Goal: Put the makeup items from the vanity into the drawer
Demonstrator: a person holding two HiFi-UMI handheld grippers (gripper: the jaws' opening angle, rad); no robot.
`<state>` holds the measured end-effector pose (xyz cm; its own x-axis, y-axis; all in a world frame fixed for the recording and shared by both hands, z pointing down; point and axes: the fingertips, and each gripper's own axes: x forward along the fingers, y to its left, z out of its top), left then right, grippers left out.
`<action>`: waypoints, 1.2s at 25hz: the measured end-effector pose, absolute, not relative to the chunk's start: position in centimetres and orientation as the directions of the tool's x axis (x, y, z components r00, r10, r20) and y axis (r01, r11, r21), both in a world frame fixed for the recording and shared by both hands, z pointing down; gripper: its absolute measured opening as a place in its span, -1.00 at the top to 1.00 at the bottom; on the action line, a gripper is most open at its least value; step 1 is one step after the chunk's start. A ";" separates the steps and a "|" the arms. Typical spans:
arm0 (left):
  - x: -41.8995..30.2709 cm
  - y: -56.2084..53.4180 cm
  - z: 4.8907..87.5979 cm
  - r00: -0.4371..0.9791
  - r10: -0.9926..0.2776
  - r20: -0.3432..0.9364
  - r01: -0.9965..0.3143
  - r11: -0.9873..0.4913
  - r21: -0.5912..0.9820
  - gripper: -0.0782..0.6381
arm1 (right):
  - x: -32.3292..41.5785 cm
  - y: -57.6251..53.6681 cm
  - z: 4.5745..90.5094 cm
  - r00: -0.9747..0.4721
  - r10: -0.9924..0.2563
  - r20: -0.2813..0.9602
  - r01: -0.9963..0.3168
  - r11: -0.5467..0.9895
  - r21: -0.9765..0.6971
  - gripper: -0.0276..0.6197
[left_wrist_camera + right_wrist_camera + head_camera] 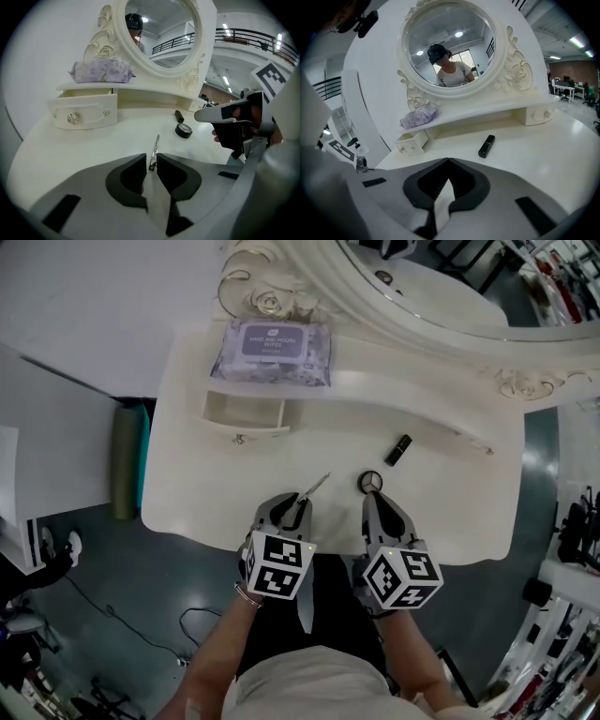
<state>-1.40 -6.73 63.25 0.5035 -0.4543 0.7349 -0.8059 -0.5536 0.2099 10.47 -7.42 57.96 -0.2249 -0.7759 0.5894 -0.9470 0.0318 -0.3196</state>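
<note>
On the white vanity top [450,512] lie a thin silver hair clip [315,487], a round black compact [371,482] and a black lipstick [398,449]. The small drawer [245,416] at the left is pulled out and looks empty. My left gripper [302,503] is at the clip's near end. In the left gripper view the clip [154,151] rests on the table with its end in the narrow gap of the left gripper [150,161]; I see no pressing. My right gripper [372,499] sits just short of the compact, and the right gripper [448,160] is shut and empty.
A purple pack of wipes [272,351] lies on the shelf above the drawer. An oval mirror [447,47] with an ornate frame stands behind. A second small drawer [539,115] at the right is closed. The table's front edge is just under both grippers.
</note>
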 end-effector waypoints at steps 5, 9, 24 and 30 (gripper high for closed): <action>-1.3 -6.5 63.7 0.495 -0.423 0.759 -0.797 -0.569 0.203 0.64 | 10.7 -7.4 57.9 -0.224 -0.775 0.591 -0.947 0.028 -0.321 0.86; -1.5 -6.7 63.7 0.504 -0.426 0.751 -0.801 -0.555 0.222 0.66 | 10.6 -7.8 57.6 -0.227 -0.779 0.585 -0.947 0.035 -0.320 0.86; -6.0 -9.6 57.3 0.465 -0.577 0.671 -0.866 -0.455 0.209 0.67 | 7.7 -10.2 51.9 -0.294 -0.815 0.500 -0.937 0.142 -0.320 0.86; -9.1 -11.4 54.3 0.396 -0.645 0.653 -0.905 -0.397 0.157 0.67 | 6.2 -11.7 48.7 -0.332 -0.836 0.437 -0.927 0.202 -0.316 0.86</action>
<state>-9.15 -11.38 54.32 0.3960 -0.6453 0.6532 -0.9046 -0.3965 0.1566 6.21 -11.73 48.68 -0.3318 -0.8359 0.4373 -0.9268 0.2023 -0.3165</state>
